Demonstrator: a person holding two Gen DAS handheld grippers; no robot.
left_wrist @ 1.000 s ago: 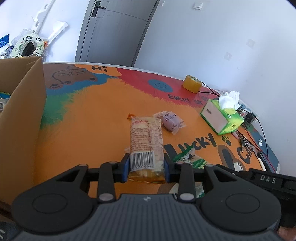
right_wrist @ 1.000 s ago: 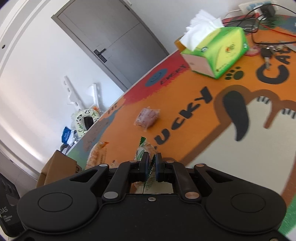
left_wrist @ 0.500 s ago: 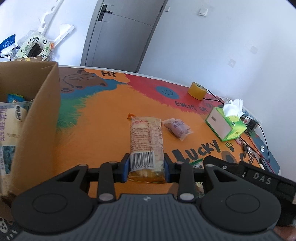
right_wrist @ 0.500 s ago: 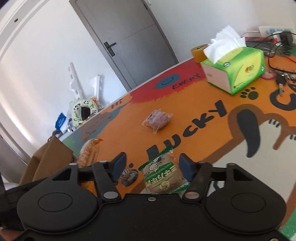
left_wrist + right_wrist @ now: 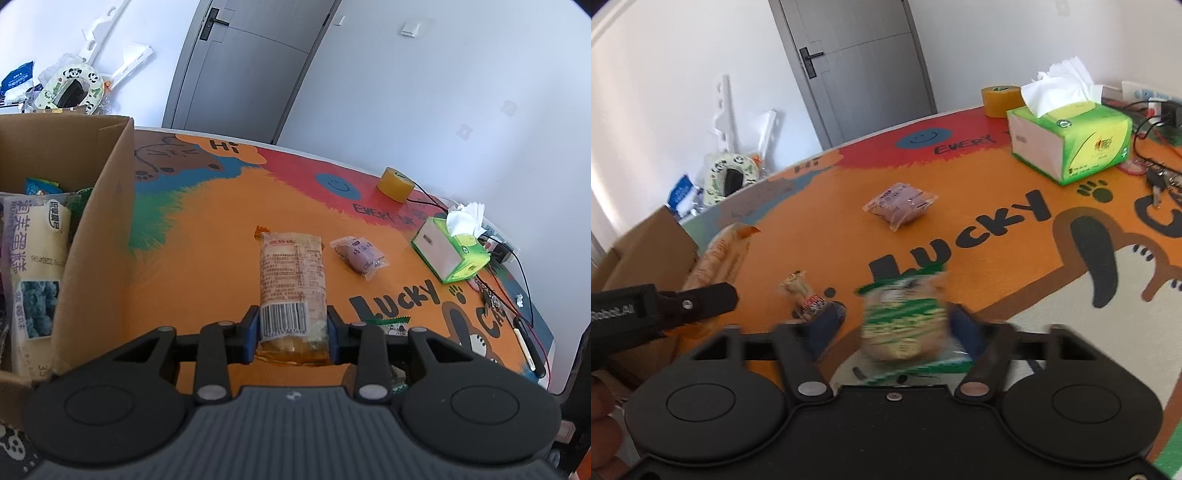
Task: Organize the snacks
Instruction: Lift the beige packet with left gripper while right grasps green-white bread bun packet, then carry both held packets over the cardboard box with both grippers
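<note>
We are mid-way through packing: our left hand-held gripper grips the long bun pack at its barcode end, clear of the table, with the box just to its left, already holding snacks. Next, we judge, we swing it over the box rim and let go. Our right hand-held gripper stands wide, with the green pack between its fingers, blurred; whether the pack touches them we cannot tell. A pink pack and a small candy lie farther on the table.
</note>
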